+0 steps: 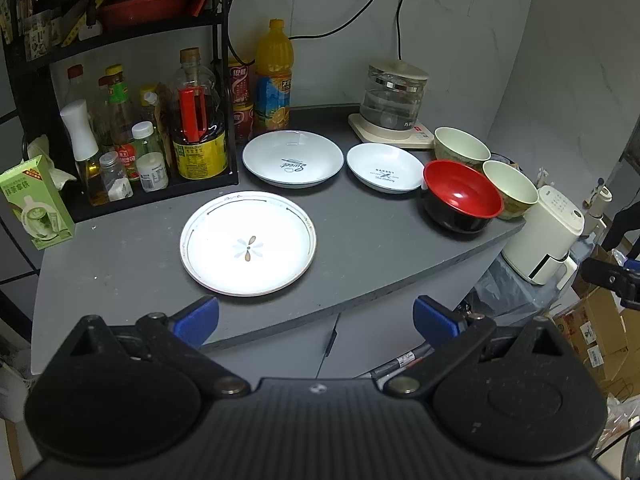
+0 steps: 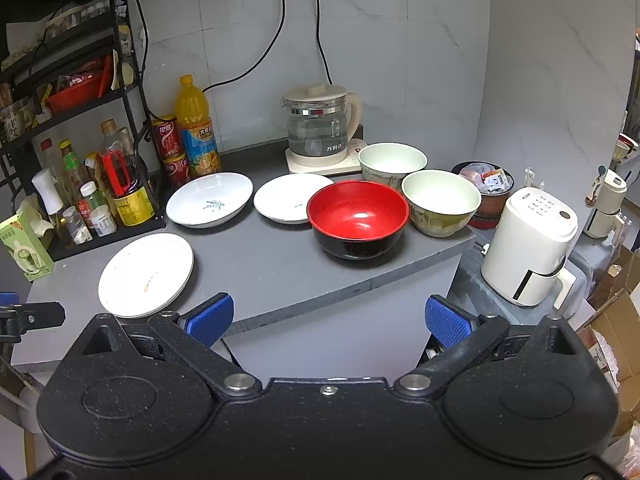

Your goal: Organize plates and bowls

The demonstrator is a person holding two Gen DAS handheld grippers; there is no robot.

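Grey counter (image 2: pixel 280 264) | red bowl (image 2: pixel 357 218) empty | both claws wide open, holding nothing

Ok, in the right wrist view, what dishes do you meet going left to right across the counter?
Flat white plate → white dish with blue script → smaller white dish → red-and-black bowl → cream bowl. The second cream bowl behind overlaps, so it is left out.

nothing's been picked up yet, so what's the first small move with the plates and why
Probably bring the left claw forward and down to the near rim of the flat flower plate. Both claws are open and empty, and that plate lies nearest, alone at the counter's front edge.
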